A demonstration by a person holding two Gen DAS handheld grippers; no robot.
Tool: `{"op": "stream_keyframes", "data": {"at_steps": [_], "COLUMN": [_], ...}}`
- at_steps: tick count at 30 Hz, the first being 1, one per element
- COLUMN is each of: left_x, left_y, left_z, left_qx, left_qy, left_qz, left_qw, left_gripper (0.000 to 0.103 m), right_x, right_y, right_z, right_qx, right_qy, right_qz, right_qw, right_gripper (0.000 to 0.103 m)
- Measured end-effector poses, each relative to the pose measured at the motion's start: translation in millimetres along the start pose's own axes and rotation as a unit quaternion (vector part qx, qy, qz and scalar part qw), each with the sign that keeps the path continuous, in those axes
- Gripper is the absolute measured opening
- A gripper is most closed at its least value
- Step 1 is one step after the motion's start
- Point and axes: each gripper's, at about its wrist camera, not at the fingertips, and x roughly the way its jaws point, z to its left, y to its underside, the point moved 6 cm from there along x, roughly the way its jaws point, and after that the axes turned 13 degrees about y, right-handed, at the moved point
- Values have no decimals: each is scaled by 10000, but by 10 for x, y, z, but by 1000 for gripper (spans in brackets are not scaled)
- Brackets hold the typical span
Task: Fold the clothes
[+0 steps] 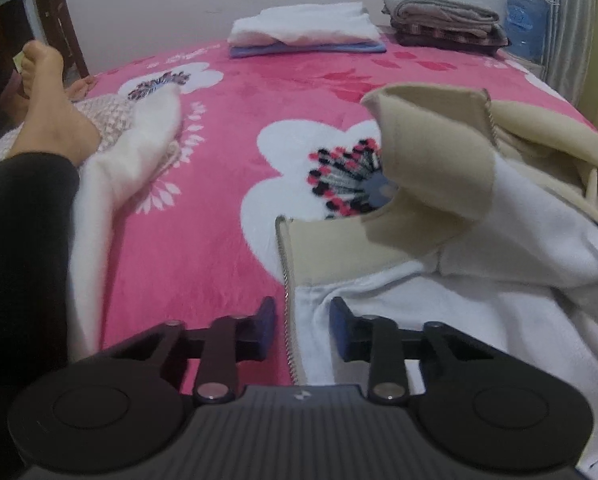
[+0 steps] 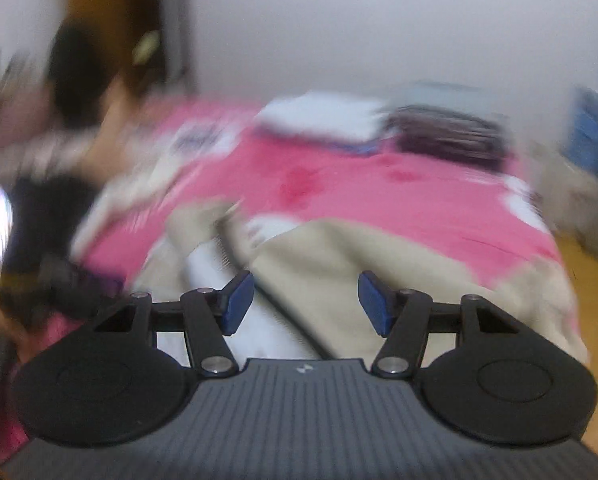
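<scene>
Left gripper (image 1: 303, 320) jaws astride jacket (image 1: 419, 320) zipper edge, folded stacks (image 1: 305, 32) beyond

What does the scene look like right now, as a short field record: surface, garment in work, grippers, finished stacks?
surface: pink floral blanket
garment: beige zip jacket with white lining, lying open and unfolded
left gripper: zipper edge between its jaws, pads not pressing on it
right gripper: open over the jacket, holding nothing; view blurred
folded stacks: white-and-blue pile and grey-brown pile at the far edge
other: person's bare foot at left
</scene>
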Motion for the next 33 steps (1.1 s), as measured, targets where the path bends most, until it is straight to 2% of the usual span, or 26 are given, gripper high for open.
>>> {"op": "stream_keyframes", "data": {"at_steps": [3, 5, 7, 10, 12, 13, 14, 16, 19, 20, 21, 23, 25, 26, 27, 30, 33], "left_x": [28, 23, 34, 70, 88, 92, 101, 120, 149, 154, 159, 164, 159, 158, 156, 136, 19], "left_y": [94, 105, 96, 63, 59, 63, 64, 68, 70, 64, 57, 40, 40, 45, 58, 86, 62], "left_z": [50, 40, 21, 18, 17, 8, -9, -43, -99, -121, -142, -210, -313, -373, -433, -512, -361], "left_qx": [-6, 38, 76, -23, -39, -22, 43, 175, 403, 433, 463, 456, 566, 639, 703, 830, 522], "left_qy": [76, 89, 94, 156, 181, 173, 138, 66, -51, -30, -7, 216, 400, 548, 656, 491, 42], "left_qz": [-25, -62, -65, -60, -58, -66, -78, -101, -162, -196, -230, -251, -268, -282, -286, -440, -643], "left_qw": [10000, 9999, 9999, 9999, 9998, 9998, 9999, 9998, 9990, 9989, 9987, 9984, 9972, 9961, 9950, 9944, 9966], "left_gripper": [28, 28, 29, 29, 31, 31, 31, 31, 35, 40, 46, 50, 44, 28, 16, 10, 9], "right_x": [478, 736, 946, 1130, 1166, 1167, 1139, 1073, 740, 599, 438, 154, -97, -195, -287, -437, -427], "right_y": [-30, -25, 31, 101, 95, 81, 53, -16, -195, -245, -282, -323, -337, -338, -328, -243, -145], "right_z": [295, 363, 406, 398, 356, 327, 286, 202, -25, -104, -173, -277, -345, -360, -368, -420, -487], "right_qx": [-659, -852, -934, -822, -494, -346, -226, 15, 596, 755, 846, 954, 953, 895, 847, 750, 831], "right_qy": [-70, -121, -300, -422, -528, -524, -430, -219, 178, 297, 410, 604, 811, 894, 961, 1044, 978], "right_qz": [386, 651, 1005, 1283, 1380, 1372, 1276, 1056, 493, 298, 92, -217, -444, -524, -601, -619, -441], "right_qw": [9971, 9942, 9901, 9874, 9878, 9885, 9906, 9942, 9968, 9963, 9955, 9934, 9911, 9906, 9899, 9898, 9908], "right_gripper": [57, 57, 57, 58, 47, 29, 17, 12, 11, 11, 11, 11, 11, 11, 11, 11, 11]}}
